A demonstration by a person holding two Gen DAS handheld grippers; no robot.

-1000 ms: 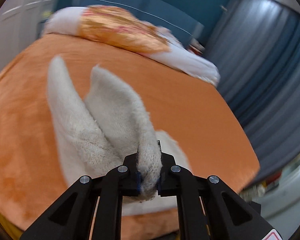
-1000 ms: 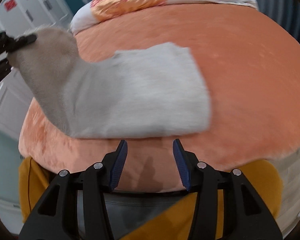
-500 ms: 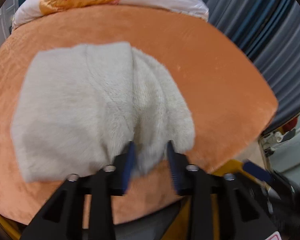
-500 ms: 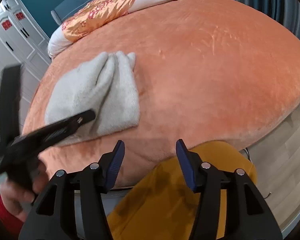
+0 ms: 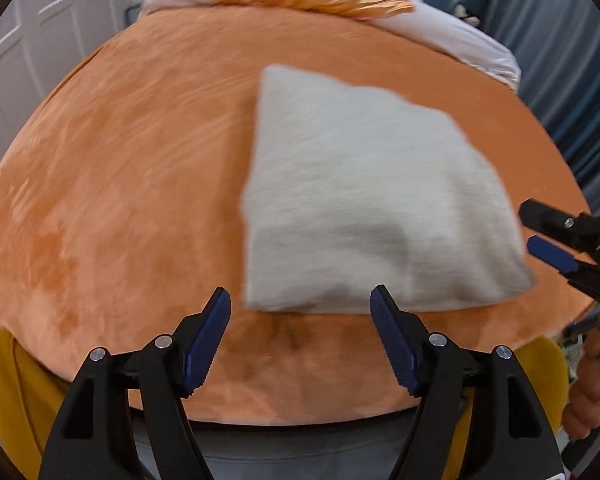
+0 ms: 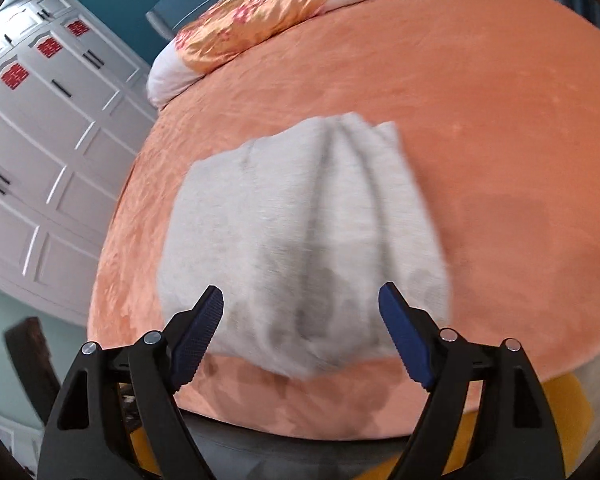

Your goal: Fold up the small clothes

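Fingers, left: the left gripper [image 5: 300, 312] has its jaws spread wide with nothing between them; the blue ribbed pads [image 5: 204, 344] hang just short of the near edge of the cloth, not touching it.
Fingers, right: the right gripper [image 6: 300, 312] is likewise spread wide and empty, its pads [image 6: 406, 340] standing over the near end of the cloth; whether they touch it cannot be told through the blur.
Right gripper from the left wrist view: it enters at the right edge [image 5: 556, 240], jaws apart, just beside the cloth's right corner, with the person's hand [image 5: 586, 392] showing below it.
Cloth: a pale grey fuzzy garment [image 5: 364, 208] lies flat and folded into a rough rectangle on the bed, free of both grippers. In the right wrist view [image 6: 300, 232] long creases run along its length from the near end to the far one.
Bed: an orange plush cover [image 5: 120, 184] spreads under the cloth, which lies towards the near edge.
Pillow: an orange-gold patterned pillow [image 6: 256, 20] on white bedding [image 5: 472, 40] at the far end, well apart from the cloth.
Surroundings: white panelled wardrobe doors [image 6: 40, 140] to one side, blue-grey curtains [image 5: 572, 80] on the other.
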